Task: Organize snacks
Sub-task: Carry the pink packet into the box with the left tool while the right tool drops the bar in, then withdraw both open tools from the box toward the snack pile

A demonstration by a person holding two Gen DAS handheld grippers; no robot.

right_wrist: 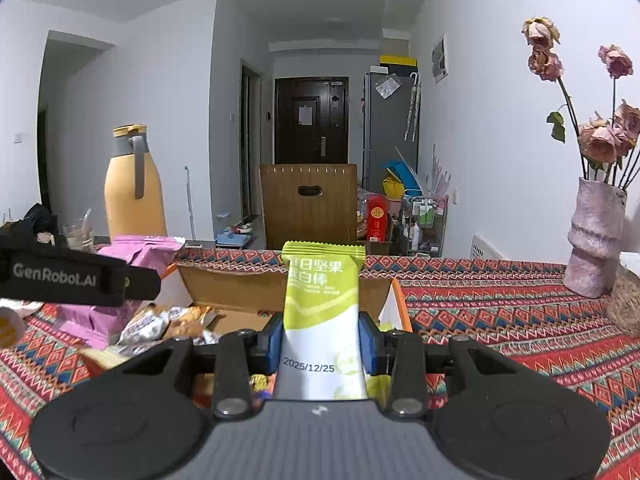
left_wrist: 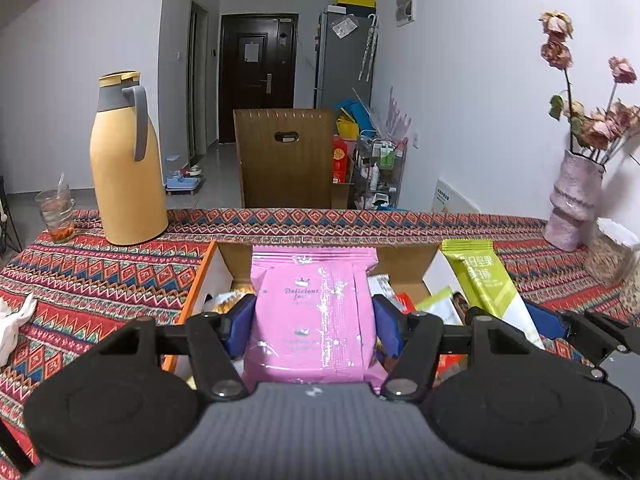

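Note:
My left gripper (left_wrist: 314, 326) is shut on a pink snack packet (left_wrist: 314, 312) and holds it upright above an open cardboard box (left_wrist: 240, 256) of mixed snacks. My right gripper (right_wrist: 323, 342) is shut on a green and white nut bar packet (right_wrist: 322, 312) and holds it upright over the same box (right_wrist: 224, 284). The nut bar (left_wrist: 486, 280) and the right gripper (left_wrist: 540, 322) show at the right of the left wrist view. The pink packet (right_wrist: 132, 252) and the left gripper (right_wrist: 72, 278) show at the left of the right wrist view. Several wrapped snacks (right_wrist: 160, 322) lie in the box.
The table carries a patterned red cloth (left_wrist: 100, 276). An orange thermos jug (left_wrist: 124, 168) and a glass (left_wrist: 56, 210) stand at the back left. A pink vase of dried roses (left_wrist: 576, 200) stands at the back right. A wooden chair (left_wrist: 286, 156) is behind the table. White tissue (left_wrist: 12, 324) lies at the left.

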